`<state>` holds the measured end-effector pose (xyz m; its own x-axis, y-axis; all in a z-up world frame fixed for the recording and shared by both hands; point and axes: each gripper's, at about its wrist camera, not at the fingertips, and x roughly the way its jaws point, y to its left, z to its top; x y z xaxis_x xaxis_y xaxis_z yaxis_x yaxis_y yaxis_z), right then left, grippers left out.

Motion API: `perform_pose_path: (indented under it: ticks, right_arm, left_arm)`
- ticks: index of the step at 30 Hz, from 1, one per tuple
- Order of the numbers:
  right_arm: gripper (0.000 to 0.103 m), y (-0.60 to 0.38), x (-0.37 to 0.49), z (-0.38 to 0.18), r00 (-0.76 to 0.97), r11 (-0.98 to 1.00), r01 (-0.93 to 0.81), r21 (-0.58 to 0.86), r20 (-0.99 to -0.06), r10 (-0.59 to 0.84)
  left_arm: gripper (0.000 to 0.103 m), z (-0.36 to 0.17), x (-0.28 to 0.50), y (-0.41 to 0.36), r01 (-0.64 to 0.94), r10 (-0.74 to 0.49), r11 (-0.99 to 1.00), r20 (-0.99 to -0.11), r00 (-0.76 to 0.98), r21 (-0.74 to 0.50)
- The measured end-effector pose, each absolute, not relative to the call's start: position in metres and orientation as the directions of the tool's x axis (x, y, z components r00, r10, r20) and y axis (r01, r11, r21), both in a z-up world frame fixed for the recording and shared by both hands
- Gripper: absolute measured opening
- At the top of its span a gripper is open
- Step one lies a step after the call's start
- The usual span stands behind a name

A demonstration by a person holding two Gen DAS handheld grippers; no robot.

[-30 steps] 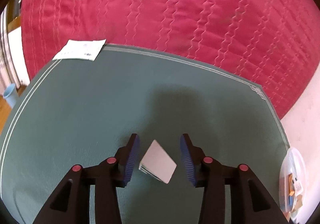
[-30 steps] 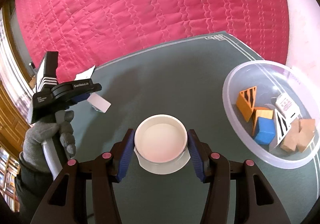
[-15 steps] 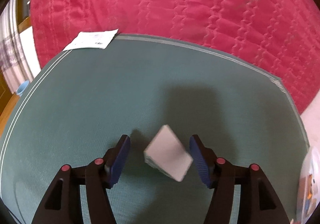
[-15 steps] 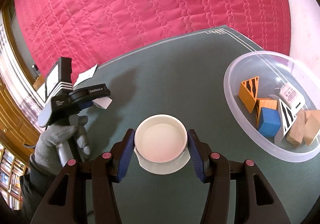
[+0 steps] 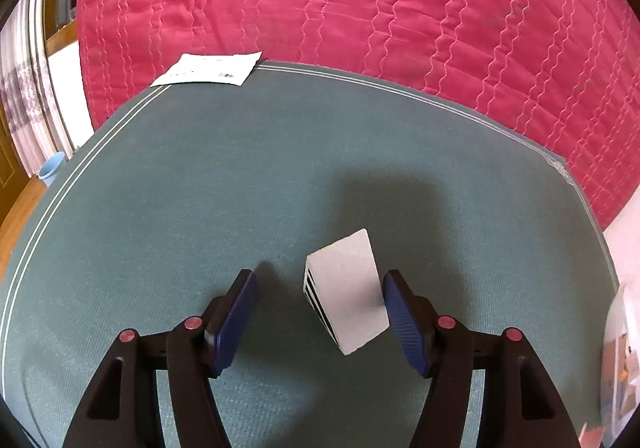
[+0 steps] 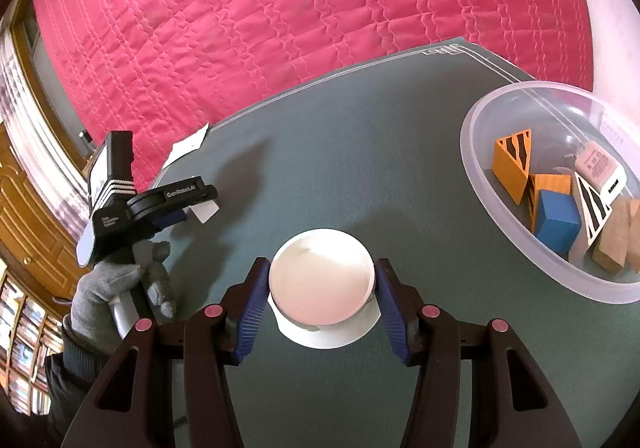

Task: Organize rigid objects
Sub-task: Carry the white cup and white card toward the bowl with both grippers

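Left gripper (image 5: 318, 302) wide open around a white block; right gripper (image 6: 320, 298) clamped on a white round cup.

My left jaws are spread wide, white block (image 5: 346, 294) with black stripes on its side sitting skewed between them, nearly touching the right pad (image 5: 402, 322), clear gap to the left pad. Right gripper holds the white cup (image 6: 323, 280) by its rim, both pads pressed on it, just above the green mat (image 6: 360, 152). Clear plastic bowl (image 6: 476, 152) to the right already has orange striped, blue and plain wood blocks plus a small white device. Risks as I judge them: closing left now hits the block off-centre and on a diagonal, so it may twist or squirt out. The cup's round wall could slip if I tilt it toward the bowl.
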<state>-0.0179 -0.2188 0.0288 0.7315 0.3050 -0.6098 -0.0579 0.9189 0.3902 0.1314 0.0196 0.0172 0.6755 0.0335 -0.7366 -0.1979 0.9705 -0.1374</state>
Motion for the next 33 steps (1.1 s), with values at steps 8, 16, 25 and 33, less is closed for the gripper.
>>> perform_pose_path:
  ticks: [8, 16, 25, 33]
  right_arm:
    - [0.054, -0.217, -0.018, 0.026, 0.732, 0.925, -0.049, 0.377, -0.617, 0.29]
    - [0.054, -0.215, -0.019, 0.029, 0.742, 0.933, -0.042, 0.357, -0.614, 0.268]
    - [0.054, -0.233, -0.026, 0.037, 0.767, 0.938, 0.001, 0.347, -0.603, 0.222]
    - [0.054, -0.263, -0.036, 0.052, 0.805, 0.938, 0.073, 0.338, -0.575, 0.144]
  left_arm:
    - [0.044, 0.018, 0.131, 0.021, -0.156, -0.021, 0.972, -0.723, 0.69, -0.176]
    - [0.044, 0.035, 0.122, 0.013, -0.074, -0.093, 0.973, -0.665, 0.741, -0.219]
    - [0.044, 0.048, 0.116, -0.002, -0.026, -0.12, 0.977, -0.645, 0.754, -0.212]
    - [0.044, 0.054, 0.108, -0.022, 0.025, -0.145, 0.981, -0.639, 0.755, -0.193]
